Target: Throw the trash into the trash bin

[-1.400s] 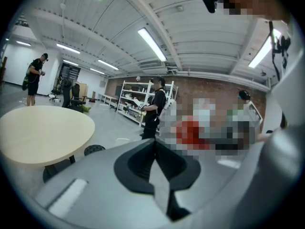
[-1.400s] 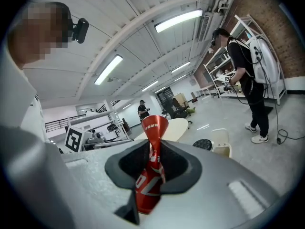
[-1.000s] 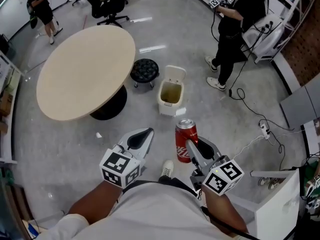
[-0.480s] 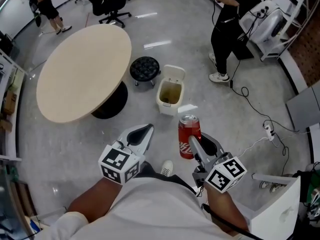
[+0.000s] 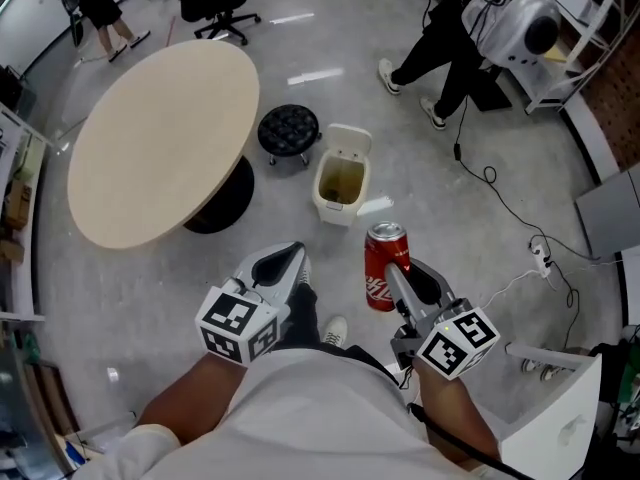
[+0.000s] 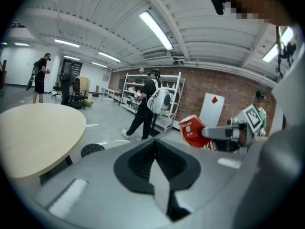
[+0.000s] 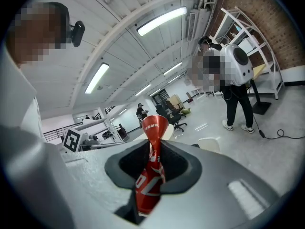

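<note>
Moved slightly closer to the open trash bin point(image 5: 338, 211), still short of a drop. Pinching the red can point(image 5: 385, 268), near-right of it, in the right hand-held gripper point(image 5: 400, 283); holding the left hand-held gripper point(image 5: 285, 268) closed, empty.

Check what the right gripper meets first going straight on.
Likely the round table, at its edge: the right gripper, shut on the red can, points over the open trash bin. Depth is unclear.
</note>
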Motion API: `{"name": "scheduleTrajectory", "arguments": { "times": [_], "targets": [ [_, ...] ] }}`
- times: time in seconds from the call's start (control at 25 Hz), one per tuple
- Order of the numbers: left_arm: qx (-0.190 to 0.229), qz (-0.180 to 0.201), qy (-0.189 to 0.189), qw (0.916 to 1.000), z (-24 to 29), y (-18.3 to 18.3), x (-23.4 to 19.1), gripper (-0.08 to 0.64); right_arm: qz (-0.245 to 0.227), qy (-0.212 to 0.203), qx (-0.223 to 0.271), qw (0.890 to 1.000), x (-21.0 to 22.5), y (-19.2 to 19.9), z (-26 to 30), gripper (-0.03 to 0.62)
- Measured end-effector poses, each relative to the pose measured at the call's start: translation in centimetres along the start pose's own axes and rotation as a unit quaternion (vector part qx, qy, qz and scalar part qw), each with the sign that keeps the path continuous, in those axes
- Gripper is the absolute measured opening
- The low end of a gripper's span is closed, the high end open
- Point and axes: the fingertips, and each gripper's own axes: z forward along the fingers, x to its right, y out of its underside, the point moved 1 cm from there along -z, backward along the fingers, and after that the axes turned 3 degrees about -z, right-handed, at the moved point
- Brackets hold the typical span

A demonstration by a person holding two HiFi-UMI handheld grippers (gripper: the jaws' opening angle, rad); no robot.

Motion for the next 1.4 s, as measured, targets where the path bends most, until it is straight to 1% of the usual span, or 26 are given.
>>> {"name": "scheduleTrajectory", "arguments": {
  "times": [0.28, 0.44, 0.64, 0.84, 0.96, 1.16, 1.4],
  "targets": [
    [0.007, 0.007, 0.004, 0.9999, 2.4, -1.7, -1.5, 0.006, 0.003, 0.01, -0.01, 1.0, 1.5, -0.3, 1.7, 0.069],
    [0.007, 0.003, 0.007, 0.9999, 4.2, -2.8, -2.6, 0.006, 0.007, 0.016, -0.011, 1.0, 2.9, -1.1, 3.1, 0.069],
    [0.011, 0.008, 0.015, 0.9998, 6.6, -4.7, -4.4, 0.006, 0.001, 0.024, -0.011, 1.0, 4.6, -2.5, 5.7, 0.069],
    [0.014, 0.02, 0.026, 0.9994, 8.7, -7.2, -6.7, 0.006, -0.001, 0.037, -0.012, 0.999, 6.1, -4.3, 8.7, 0.069],
    [0.015, 0.02, 0.032, 0.9992, 10.2, -8.5, -8.4, 0.006, -0.005, 0.046, -0.012, 0.999, 6.7, -5.5, 10.5, 0.069],
    [0.018, 0.02, 0.056, 0.9981, 12.9, -11.4, -12.0, 0.006, -0.02, 0.069, -0.022, 0.997, 7.5, -7.6, 14.5, 0.069],
    [0.022, 0.025, 0.071, 0.9969, 14.9, -12.5, -14.8, 0.006, -0.031, 0.092, -0.033, 0.995, 8.3, -8.1, 17.4, 0.069]
  ]
}}
